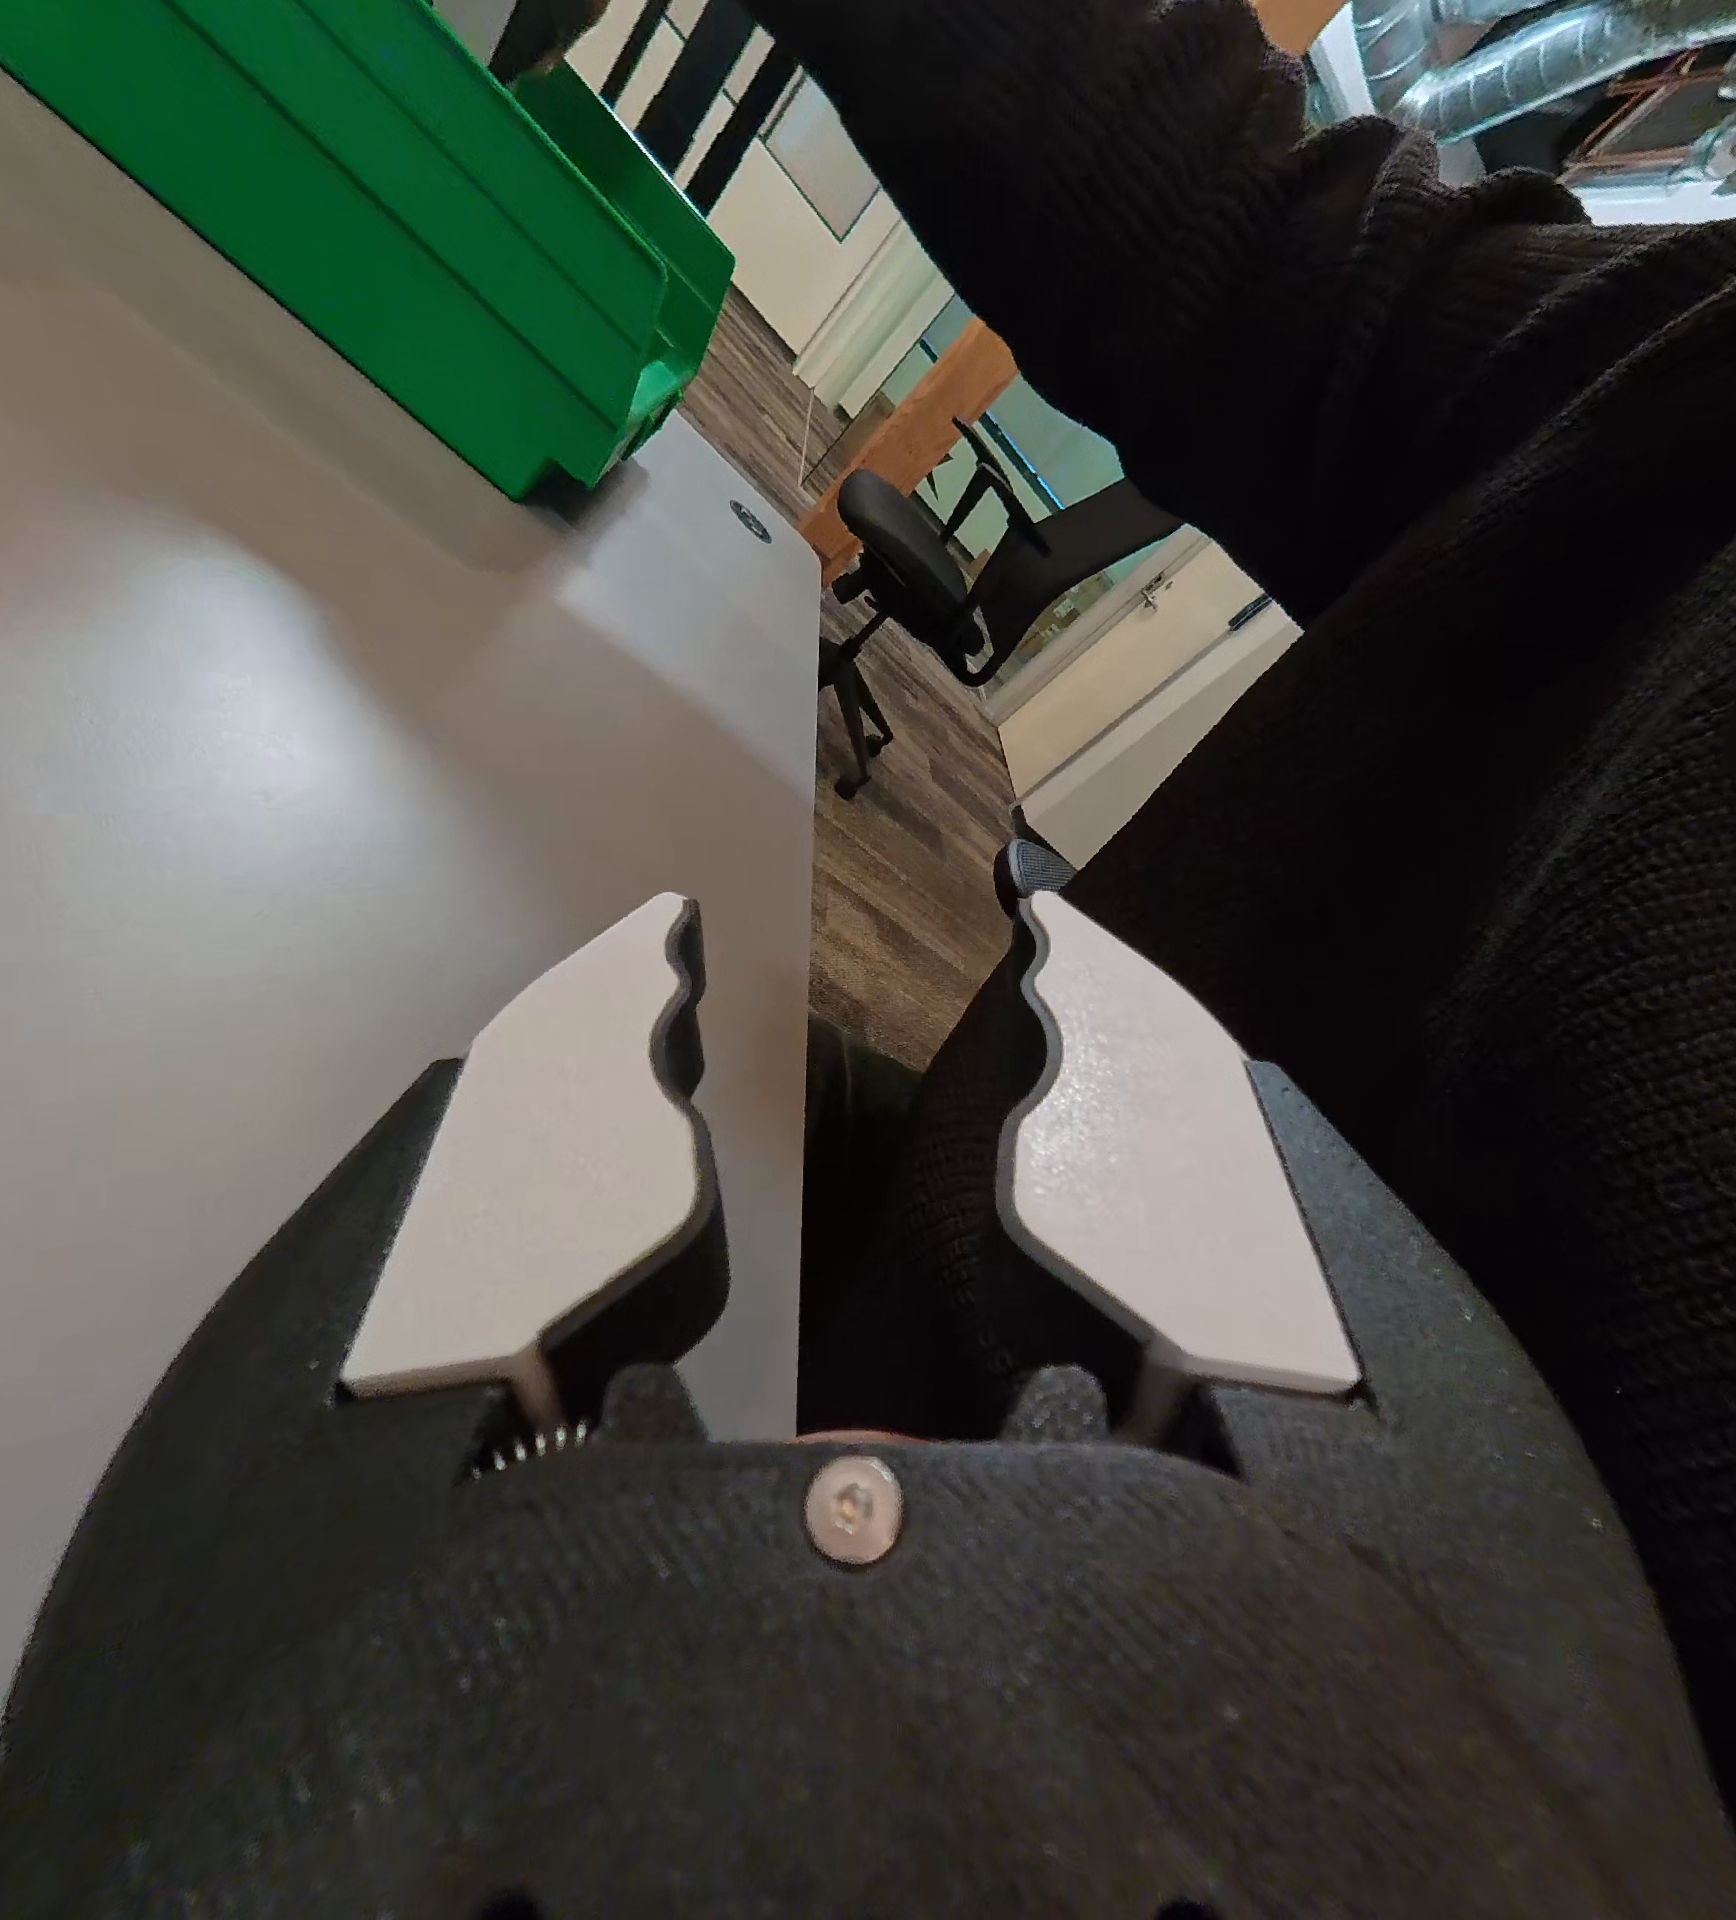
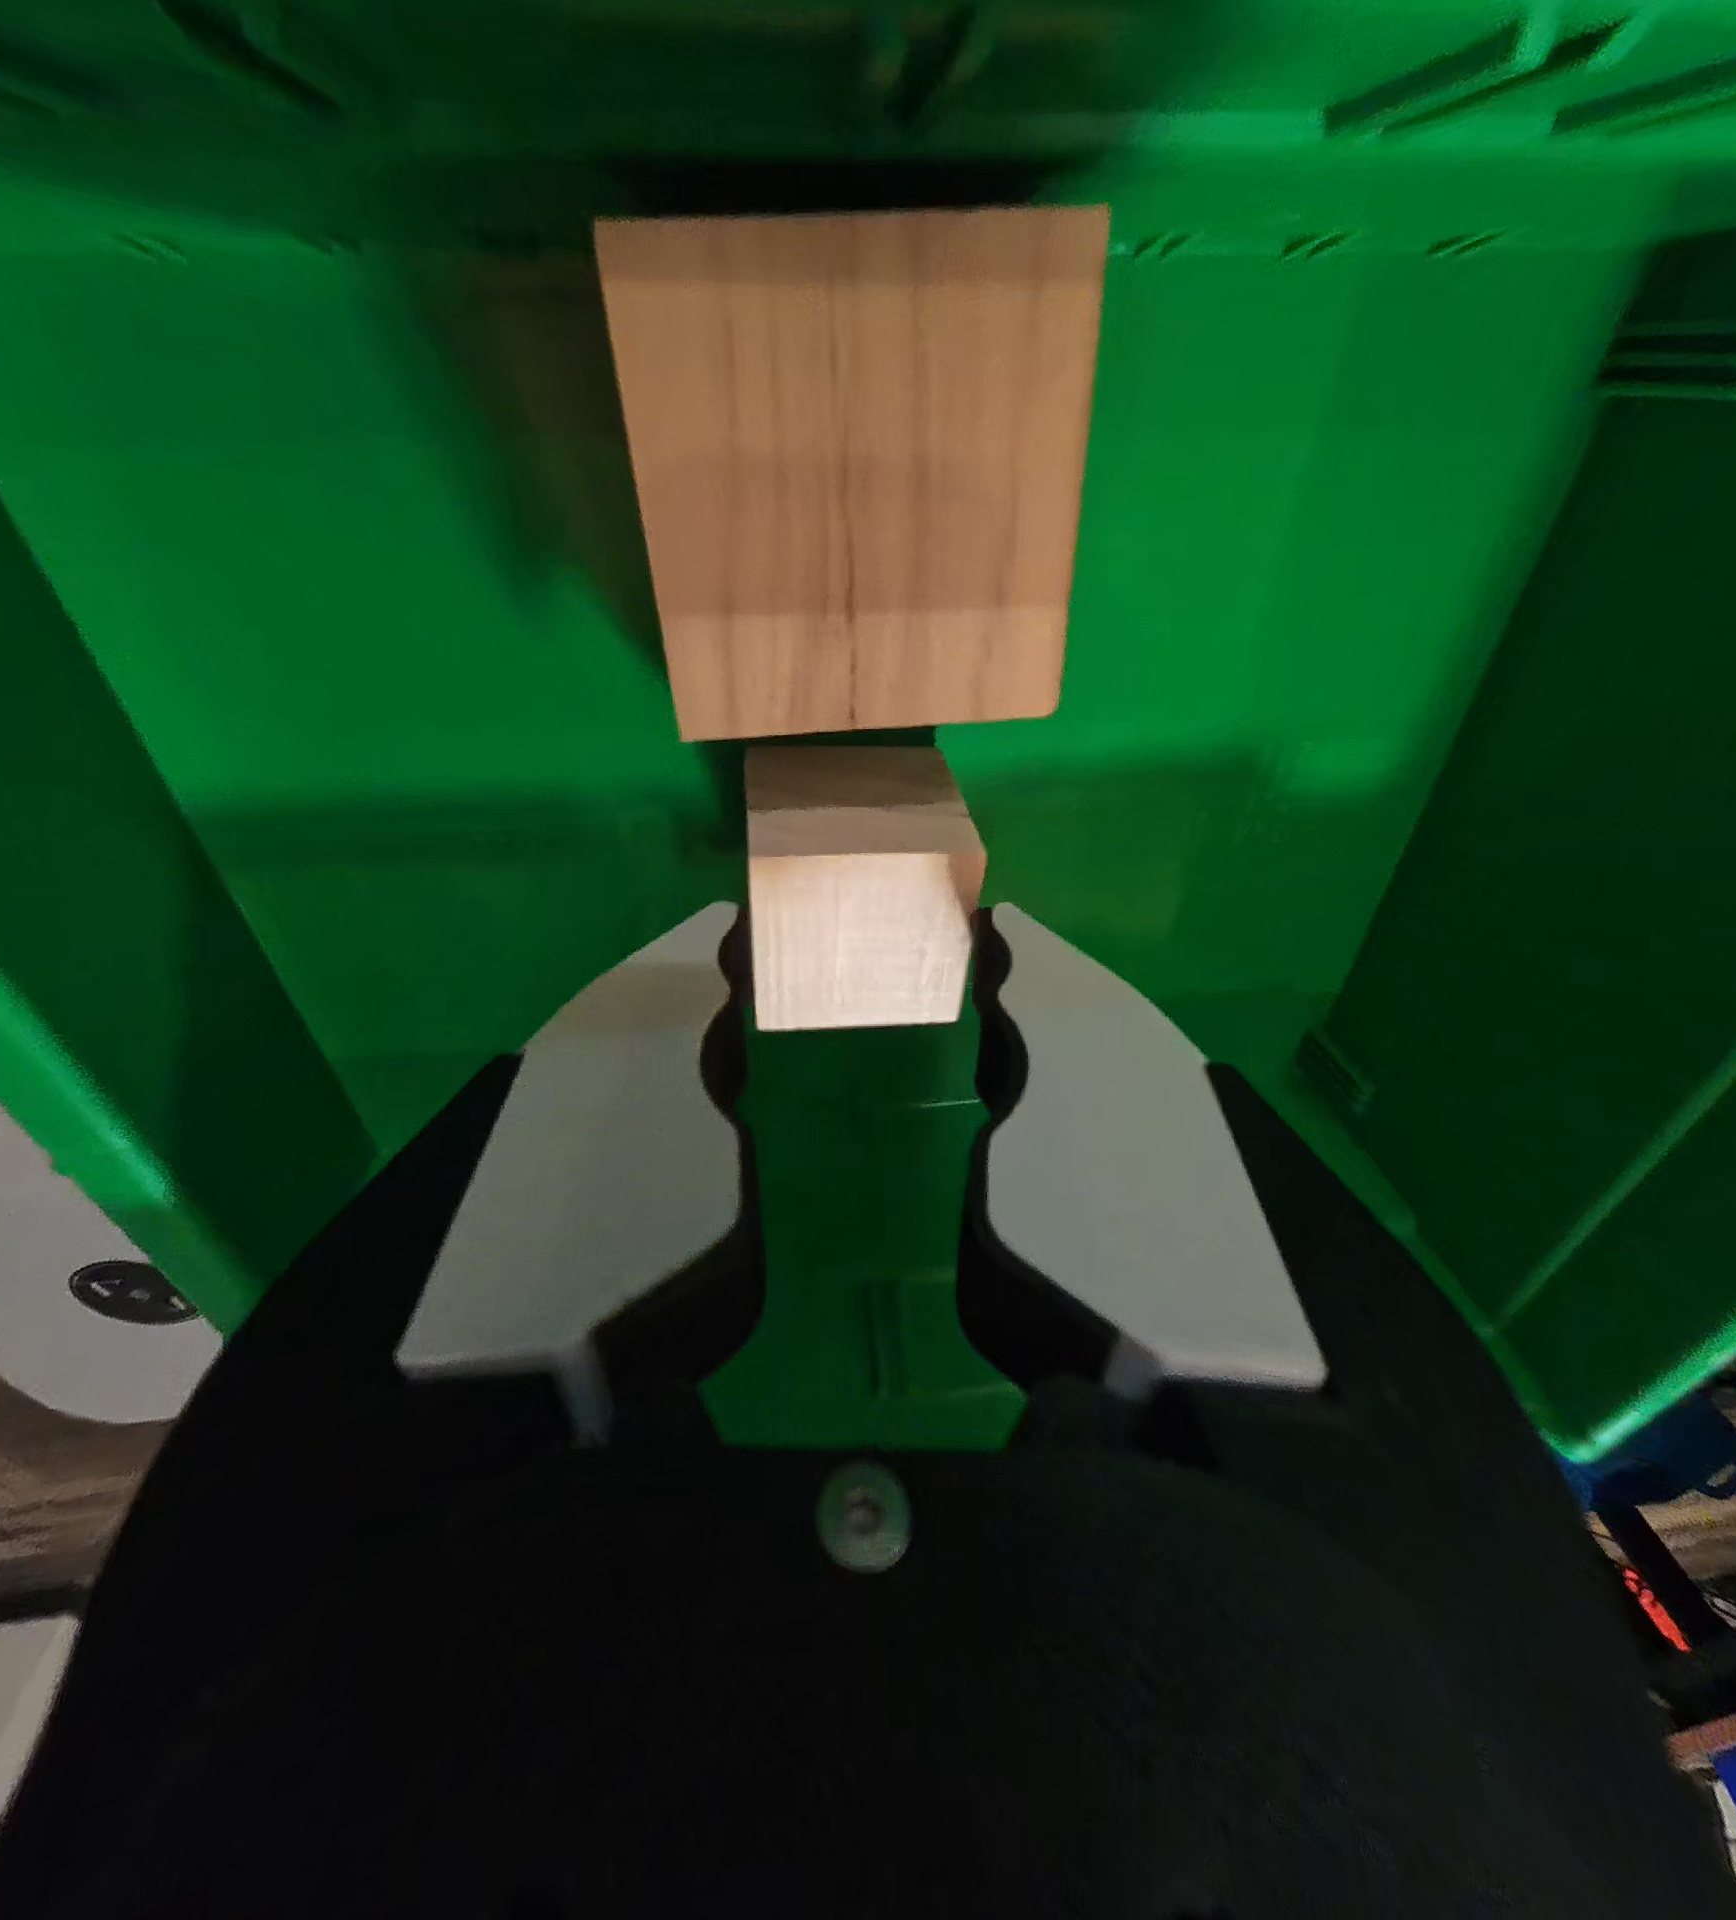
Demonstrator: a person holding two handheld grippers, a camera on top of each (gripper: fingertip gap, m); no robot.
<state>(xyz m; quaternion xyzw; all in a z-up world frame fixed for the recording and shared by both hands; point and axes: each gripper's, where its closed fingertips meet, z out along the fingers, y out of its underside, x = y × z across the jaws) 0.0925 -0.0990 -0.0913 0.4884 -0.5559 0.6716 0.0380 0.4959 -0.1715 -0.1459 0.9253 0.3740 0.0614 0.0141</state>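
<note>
White tabletop [image 1: 220, 831], green plastic bin [image 1: 376, 229]: one gripper grasps a block inside the bin, the other is empty.

Over the bin's interior, the right gripper [image 2: 859, 925] has its two fingers drawn in on the sides of a small wooden block [image 2: 859, 940], pale and square-ended with faint grain. Motion blur leaves the contact a little soft, but the tips sit tight against it. Just beyond it is a larger wooden block [image 2: 859, 468], tan with darker streaks, lying on the bin floor. The left gripper [image 1: 859, 925] is spread wide and holds nothing, poised at the tabletop's edge, well apart from the bin. A black knit sleeve [image 1: 1466, 727] fills its right side, with an office chair [image 1: 905, 561] on wood-look flooring [image 1: 895, 831] beyond.
</note>
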